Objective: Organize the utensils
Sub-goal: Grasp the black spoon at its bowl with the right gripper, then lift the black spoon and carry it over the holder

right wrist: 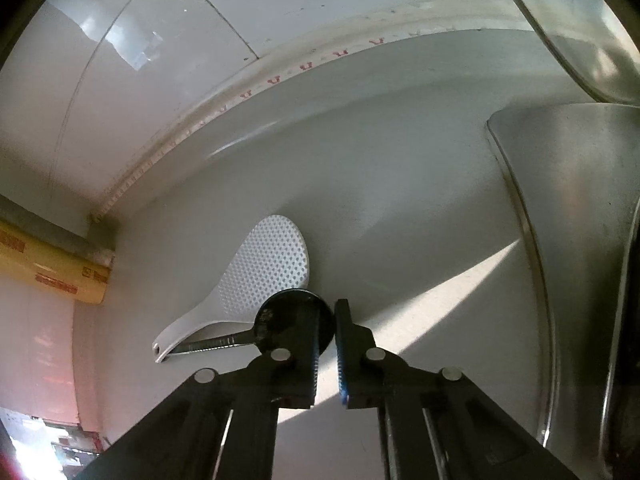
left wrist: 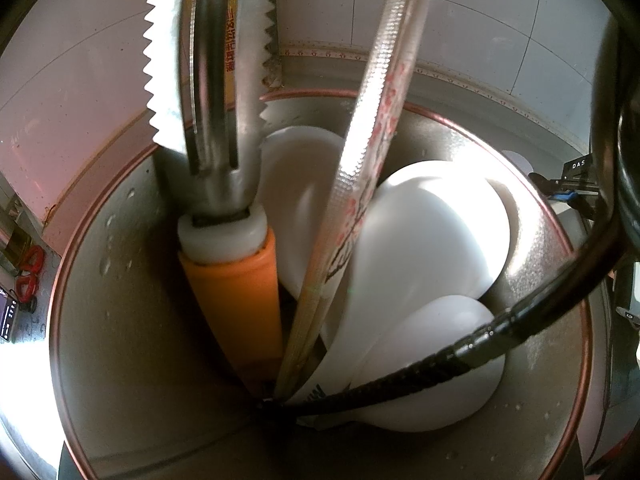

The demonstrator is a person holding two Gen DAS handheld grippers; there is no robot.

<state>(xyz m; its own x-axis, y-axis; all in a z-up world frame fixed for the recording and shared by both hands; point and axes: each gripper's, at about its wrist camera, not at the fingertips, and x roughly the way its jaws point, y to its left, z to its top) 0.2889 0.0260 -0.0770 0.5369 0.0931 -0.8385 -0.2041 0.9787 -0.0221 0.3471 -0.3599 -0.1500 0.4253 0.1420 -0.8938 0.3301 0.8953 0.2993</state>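
Note:
The left wrist view looks down into a steel utensil holder [left wrist: 120,320] with a copper rim. In it stand serrated tongs [left wrist: 212,92] with an orange handle, clear chopsticks [left wrist: 360,184], white spoons [left wrist: 432,232] and a black whisk handle [left wrist: 460,360]. Of my left gripper only black fingers [left wrist: 68,460] show, at the bottom corners on either side of the holder. In the right wrist view my right gripper [right wrist: 329,314] is shut on the rim of a black spoon [right wrist: 280,316], whose metal handle points left. A white perforated rice paddle [right wrist: 268,264] lies just behind it on the counter.
The grey countertop [right wrist: 380,160] meets a white tiled wall. A large steel vessel [right wrist: 580,240] stands at the right with a glass object [right wrist: 580,20] above it. A yellow roll [right wrist: 48,272] lies at the left. Red scissors [left wrist: 30,276] lie left of the holder.

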